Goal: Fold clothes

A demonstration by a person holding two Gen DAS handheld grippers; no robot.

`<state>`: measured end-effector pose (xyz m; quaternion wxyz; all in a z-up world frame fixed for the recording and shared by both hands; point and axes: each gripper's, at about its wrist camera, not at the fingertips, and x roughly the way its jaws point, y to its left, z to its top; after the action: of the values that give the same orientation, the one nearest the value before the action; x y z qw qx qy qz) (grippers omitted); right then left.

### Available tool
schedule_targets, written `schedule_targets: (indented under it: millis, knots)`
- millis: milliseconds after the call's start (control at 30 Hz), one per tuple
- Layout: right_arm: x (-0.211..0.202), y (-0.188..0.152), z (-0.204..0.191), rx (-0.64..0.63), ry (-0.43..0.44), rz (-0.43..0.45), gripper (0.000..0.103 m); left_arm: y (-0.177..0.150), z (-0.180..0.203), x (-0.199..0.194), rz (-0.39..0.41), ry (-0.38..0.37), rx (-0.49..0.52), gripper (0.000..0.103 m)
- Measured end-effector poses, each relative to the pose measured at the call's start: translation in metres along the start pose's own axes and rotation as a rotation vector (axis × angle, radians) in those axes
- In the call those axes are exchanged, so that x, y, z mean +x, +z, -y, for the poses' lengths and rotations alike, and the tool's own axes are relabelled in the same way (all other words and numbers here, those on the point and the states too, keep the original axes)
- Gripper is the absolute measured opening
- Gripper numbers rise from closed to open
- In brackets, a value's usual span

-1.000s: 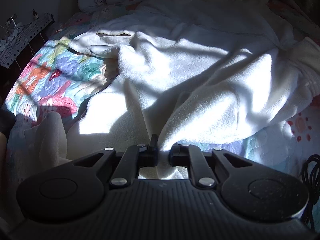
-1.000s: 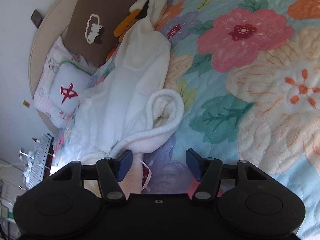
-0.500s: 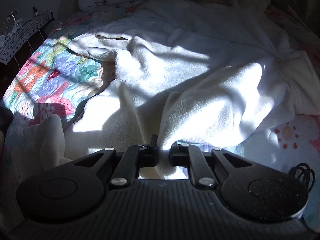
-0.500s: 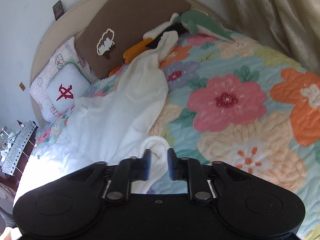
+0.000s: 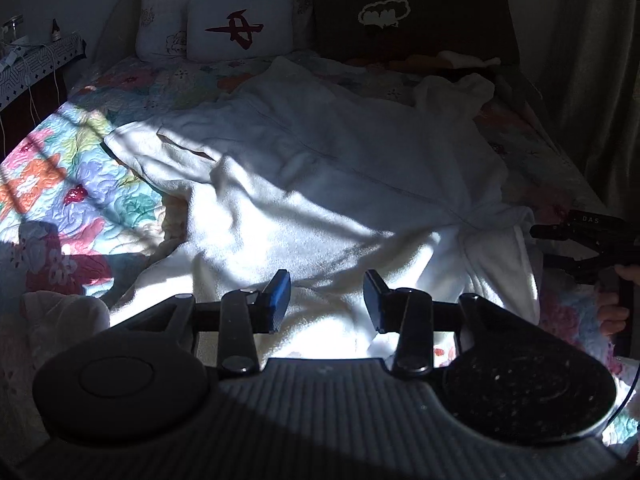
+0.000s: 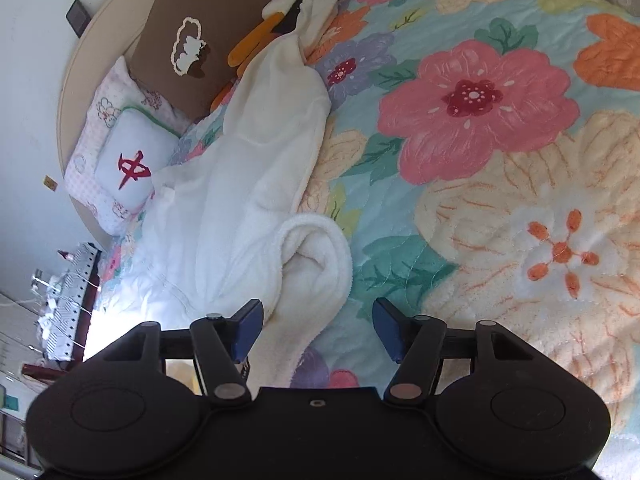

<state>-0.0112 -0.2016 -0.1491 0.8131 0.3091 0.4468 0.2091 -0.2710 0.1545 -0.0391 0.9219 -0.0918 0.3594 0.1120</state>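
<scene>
A white fleece robe (image 5: 320,184) lies spread on the floral quilt (image 5: 60,184), half in sunlight. My left gripper (image 5: 326,300) hovers over its near edge. Its jaws are opening and the pads touch no cloth. At the right edge, a hand (image 5: 608,308) holds the right gripper (image 5: 580,236) beside the robe's sleeve. In the right wrist view the robe (image 6: 240,200) runs toward the headboard, and its rolled sleeve cuff (image 6: 320,256) lies just ahead of my right gripper (image 6: 318,328). Those jaws are opening too. The cuff's edge lies loose between them, near the left pad.
A white pillow with a red mark (image 5: 240,30) and a brown cushion (image 5: 400,12) lean at the headboard. A side table with cables (image 5: 32,64) stands left of the bed, and a curtain (image 5: 592,60) hangs right. Bare quilt (image 6: 480,120) stretches right of the robe.
The left gripper let go of the robe fold, opened and rose, so the pillows show. The right gripper, shut at the cuff half a second ago, stands open again.
</scene>
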Motion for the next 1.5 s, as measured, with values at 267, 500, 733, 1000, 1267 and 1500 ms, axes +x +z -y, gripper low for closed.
schedule_targets:
  millis: [267,500,733,1000,1267,1500]
  knots:
    - [0.031,0.013,-0.009,-0.093,-0.016,0.019,0.07,0.002,0.042,0.064,-0.079,-0.167,-0.072,0.071]
    - [0.009,0.001,-0.07,-0.519,-0.144,0.196,0.009,-0.013,0.062,0.113,-0.213,-0.092,0.021,0.069]
    - [0.027,0.006,-0.036,-0.455,-0.279,0.098,0.014,-0.02,0.07,0.121,-0.26,-0.046,0.061,0.07]
    - [-0.013,-0.005,-0.057,-0.462,-0.308,0.108,0.035,-0.007,0.048,0.072,-0.172,0.049,0.0,0.071]
    - [-0.081,-0.023,-0.123,-0.484,-0.017,0.075,0.057,0.002,-0.014,0.006,-0.097,0.196,-0.101,0.071]
    - [-0.095,-0.078,-0.204,-0.635,0.282,-0.142,0.063,-0.006,-0.083,-0.059,-0.015,0.306,-0.15,0.084]
